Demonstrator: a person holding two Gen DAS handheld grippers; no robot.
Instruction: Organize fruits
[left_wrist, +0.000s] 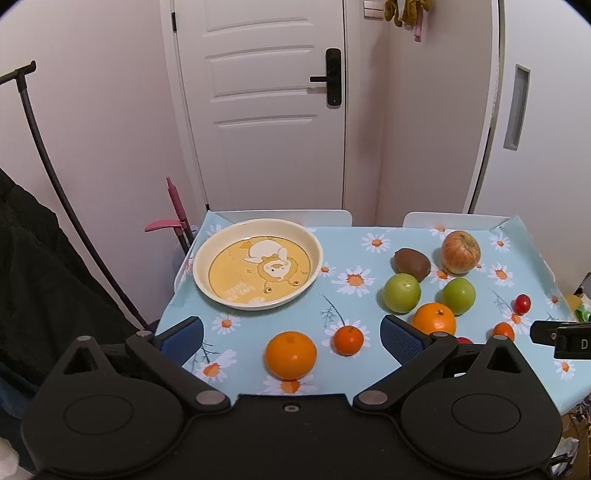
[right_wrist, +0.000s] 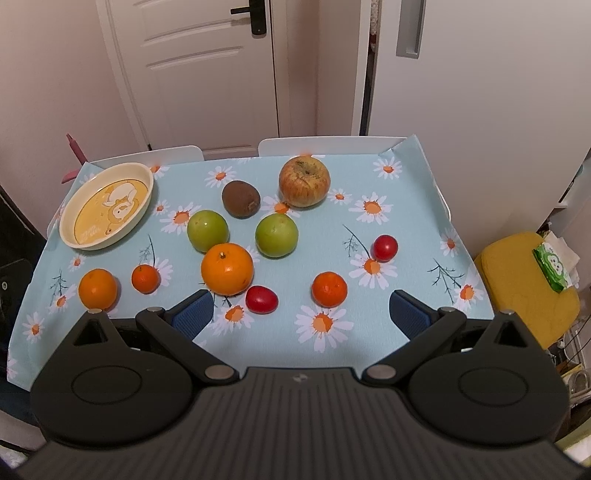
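A cream and yellow plate stands empty at the table's far left. Fruits lie loose on the daisy cloth: an apple, a kiwi, two green fruits, a large orange, a second orange, small tangerines and two red tomatoes. My left gripper is open and empty, above the second orange. My right gripper is open and empty, above the near tomato and tangerine.
The table is small, with white chair backs at its far edge and a white door behind. A yellow stool with a green pack stands to the right. A dark coat hangs at the left.
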